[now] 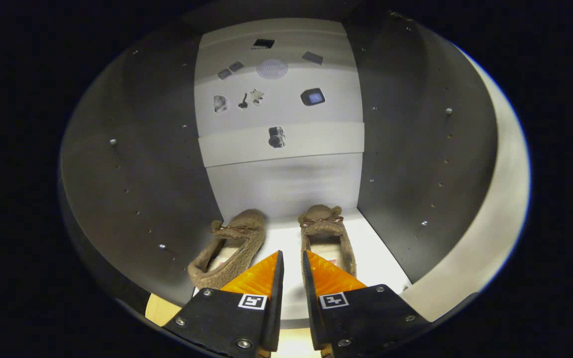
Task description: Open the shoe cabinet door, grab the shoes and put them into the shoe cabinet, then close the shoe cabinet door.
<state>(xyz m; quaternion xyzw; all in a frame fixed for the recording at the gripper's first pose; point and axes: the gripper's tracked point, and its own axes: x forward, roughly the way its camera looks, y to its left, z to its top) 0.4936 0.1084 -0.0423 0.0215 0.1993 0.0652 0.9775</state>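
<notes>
Two brown fuzzy slippers stand side by side, toes inward, on the white floor [381,258] of the shoe cabinet. The left slipper [232,243] is angled, with its heel just ahead of the left finger. The right slipper [326,228] points straight in, and the right finger covers its heel. My gripper [292,254] sits at the cabinet's mouth between the two heels. Its fingers stand a narrow gap apart, and only bare shelf shows between them.
Dark side walls [157,164] with rows of peg holes close the compartment on both sides. The white back panel [286,184] carries several small dark items higher up. A pale curved edge [505,199] runs along the right, and a strip of light wood [159,309] shows at the lower left.
</notes>
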